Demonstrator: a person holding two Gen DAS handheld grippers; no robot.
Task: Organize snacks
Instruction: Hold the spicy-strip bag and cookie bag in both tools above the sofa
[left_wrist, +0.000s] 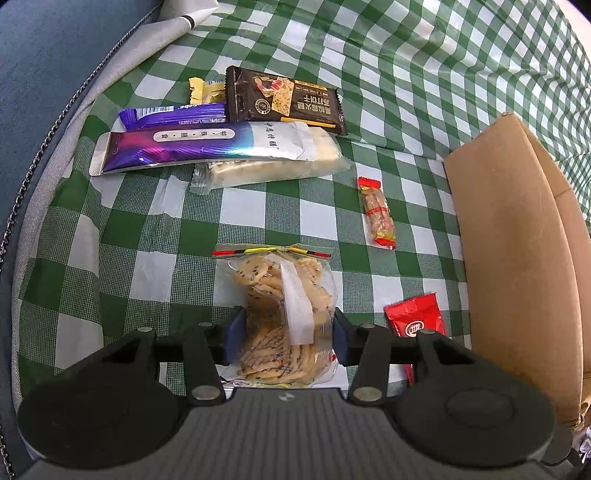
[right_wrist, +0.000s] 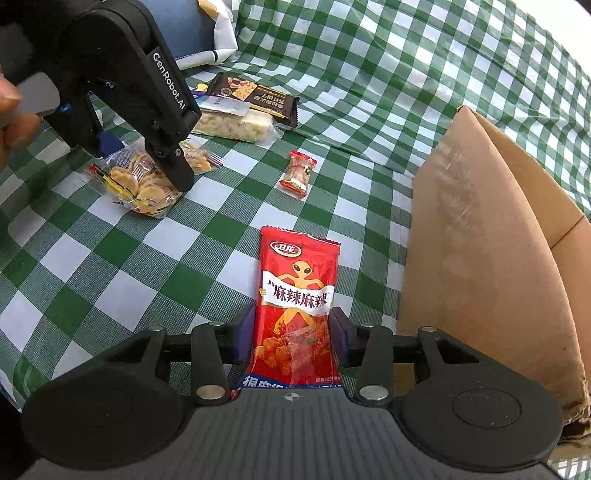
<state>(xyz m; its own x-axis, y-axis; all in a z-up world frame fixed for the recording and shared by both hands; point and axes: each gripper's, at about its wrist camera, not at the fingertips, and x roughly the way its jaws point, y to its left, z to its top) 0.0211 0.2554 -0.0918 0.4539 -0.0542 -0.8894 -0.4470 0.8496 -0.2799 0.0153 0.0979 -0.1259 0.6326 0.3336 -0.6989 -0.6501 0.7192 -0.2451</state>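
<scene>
On the left we have our left gripper (left_wrist: 286, 341) closed on a clear bag of biscuits (left_wrist: 282, 314), its blue pads (left_wrist: 233, 338) pressed against the bag's two sides while the bag lies on the green-and-white checked cloth (left_wrist: 155, 236). We judge this bag light but fragile: the thin film is slippery and crumples easily, and the biscuits inside would crack under a hard squeeze, so a gentle hold across the middle, where the contents give the pads something firm, looks safest. Beyond it, near the cloth's far left edge, sits a cluster of purple, silver and dark brown packets (left_wrist: 229, 136), and a little to the right a small red-ended candy (left_wrist: 376, 212) lies alone, well apart from the rest. Moving right, our right gripper (right_wrist: 291, 341) is closed on a red spicy-snack packet (right_wrist: 295, 302), the pads meeting its lower half while the top lies flat on the cloth, pointing away from us. We expect this one to be light, soft and glossy, apt to slide or fold, so gripping the filled body and not the flat sealed edge seems wise. At the far right stands an open cardboard box (right_wrist: 480, 229), just beside the red packet; we take it as the likely place for the snacks.
</scene>
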